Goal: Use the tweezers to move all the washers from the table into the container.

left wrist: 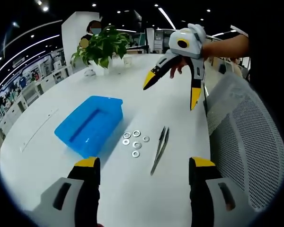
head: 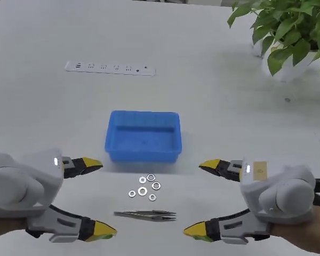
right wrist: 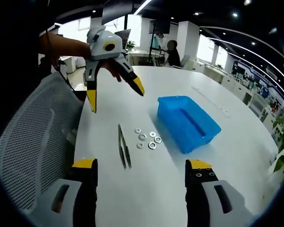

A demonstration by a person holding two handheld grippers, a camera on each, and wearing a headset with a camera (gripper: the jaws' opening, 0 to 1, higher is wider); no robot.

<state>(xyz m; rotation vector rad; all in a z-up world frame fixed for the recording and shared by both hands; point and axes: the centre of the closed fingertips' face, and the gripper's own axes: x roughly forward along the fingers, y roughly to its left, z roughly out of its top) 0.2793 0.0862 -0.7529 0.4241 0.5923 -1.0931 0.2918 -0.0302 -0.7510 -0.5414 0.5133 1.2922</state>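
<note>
Both grippers hang low over the white table (head: 229, 122), one on each side of the work. The left gripper (head: 104, 197) has its jaws spread wide apart, yellow tips pointing in toward the middle. The right gripper (head: 194, 198) mirrors it, jaws just as wide, tips aimed back at the left one. Neither touches a thing.

Between them lie the tweezers (head: 145, 214), flat on the table and running left to right, on the person's side of the washers. Their two arms lie close together; whether the tips touch, I cannot tell. Just beyond them sit the washers (head: 142, 191), six in a loose cluster, all on the table top and each apart from the tweezers. Beyond the washers stands the container (head: 144, 154), a blue tub, near the cluster and not touching it.

From the left gripper view, the tweezers (left wrist: 160, 149) sit ahead between its own jaws, washers (left wrist: 137, 145) just left of them, container (left wrist: 87, 125) further left. The right gripper (left wrist: 169, 97) hovers opposite, wide open, a hand behind it. A mesh chair (left wrist: 246, 137) stands at the table's edge.

Far across the table lies a power strip (head: 110, 68), and a plant (head: 288, 26) stands in the far right corner.
</note>
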